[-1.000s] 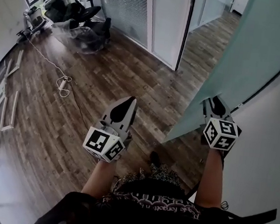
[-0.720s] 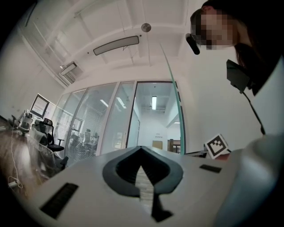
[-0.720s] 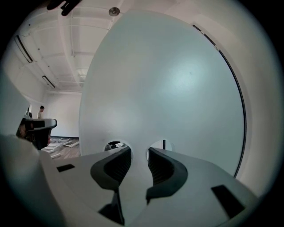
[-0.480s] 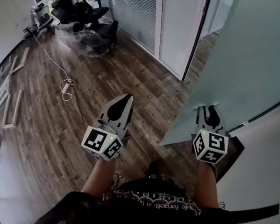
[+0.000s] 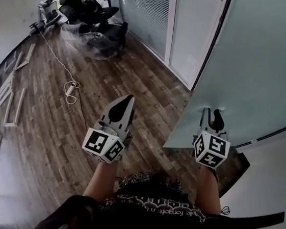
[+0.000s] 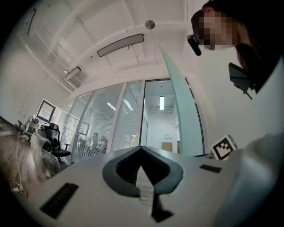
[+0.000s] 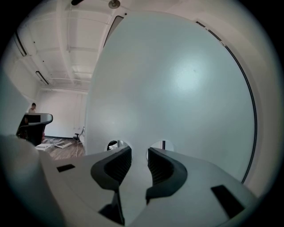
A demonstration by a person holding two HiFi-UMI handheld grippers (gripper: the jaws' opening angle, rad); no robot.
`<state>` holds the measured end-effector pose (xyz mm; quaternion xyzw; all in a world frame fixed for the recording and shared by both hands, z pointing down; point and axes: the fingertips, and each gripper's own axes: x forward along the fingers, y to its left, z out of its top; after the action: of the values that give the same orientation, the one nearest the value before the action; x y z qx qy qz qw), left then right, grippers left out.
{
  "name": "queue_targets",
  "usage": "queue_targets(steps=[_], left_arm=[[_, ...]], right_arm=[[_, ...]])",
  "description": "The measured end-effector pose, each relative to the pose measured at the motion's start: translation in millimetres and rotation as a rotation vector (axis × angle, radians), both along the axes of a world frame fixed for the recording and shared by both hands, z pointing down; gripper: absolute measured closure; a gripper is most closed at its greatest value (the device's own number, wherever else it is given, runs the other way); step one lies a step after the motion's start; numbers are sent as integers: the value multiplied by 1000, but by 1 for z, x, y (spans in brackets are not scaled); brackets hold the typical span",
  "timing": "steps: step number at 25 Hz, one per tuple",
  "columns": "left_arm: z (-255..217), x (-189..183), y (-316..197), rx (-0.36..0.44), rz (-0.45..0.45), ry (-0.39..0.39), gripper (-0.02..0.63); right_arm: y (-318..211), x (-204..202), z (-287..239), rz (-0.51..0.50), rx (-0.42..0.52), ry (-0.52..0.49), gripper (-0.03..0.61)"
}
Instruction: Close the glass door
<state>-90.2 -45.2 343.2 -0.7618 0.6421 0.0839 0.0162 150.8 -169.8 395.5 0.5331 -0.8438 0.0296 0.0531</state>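
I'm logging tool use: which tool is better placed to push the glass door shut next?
Right. The right tool is up against the door, jaws a little apart, tips at the glass near its free edge. The left tool is shut and points over the floor, apart from the door.

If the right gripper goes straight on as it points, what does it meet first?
The glass door: it fills the view just ahead of the right gripper, jaws apart and empty. The gripper looks very near the pane, maybe touching; depth is unclear.
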Motion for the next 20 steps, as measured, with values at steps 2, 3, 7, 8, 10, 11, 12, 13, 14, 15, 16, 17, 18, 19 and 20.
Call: queue_targets(steps=[2, 3, 7, 8, 10, 11, 12, 13, 14, 15, 16, 17, 18, 19, 20], left_arm=[[6, -12, -14, -6, 0, 2, 614], [8, -17, -22, -8, 0, 7, 613], [12, -39, -58, -6, 45, 9, 612], [11, -45, -71, -3, 63, 6, 614], [7, -58, -97, 5, 95, 0, 614], [5, -65, -111, 12, 110, -7, 614], [2, -74, -125, 20, 123, -12, 614], [-1, -82, -138, 28, 133, -15, 612], [-4, -91, -151, 35, 141, -14, 614], [-7, -99, -162, 42, 148, -12, 614], [-10, -106, -171, 48, 155, -13, 614], [-12, -110, -180, 52, 163, -17, 614], [-12, -113, -188, 54, 172, -21, 612], [-12, -115, -195, 52, 181, -21, 612], [-10, -117, -202, 46, 189, -16, 614]], right_arm=[[-16, -7, 2, 13, 4, 1, 460], [-24, -10, 3, 19, 4, 0, 462], [-50, -23, 2, 49, -9, 0, 462], [-57, -26, 0, 63, -9, 1, 463], [-74, -33, -2, 93, -10, -1, 463], [-83, -36, -1, 103, -10, -1, 463], [-91, -38, 0, 111, -10, -1, 463], [-100, -40, 0, 119, -12, 0, 463], [-108, -42, 1, 130, -16, 1, 463], [-116, -44, 1, 143, -21, 3, 463], [-124, -46, 1, 157, -25, 4, 463], [-131, -48, 2, 172, -27, 4, 463], [-139, -49, 2, 188, -26, 4, 463], [-146, -50, 1, 203, -22, 3, 463], [-154, -50, 1, 217, -19, 2, 463]])
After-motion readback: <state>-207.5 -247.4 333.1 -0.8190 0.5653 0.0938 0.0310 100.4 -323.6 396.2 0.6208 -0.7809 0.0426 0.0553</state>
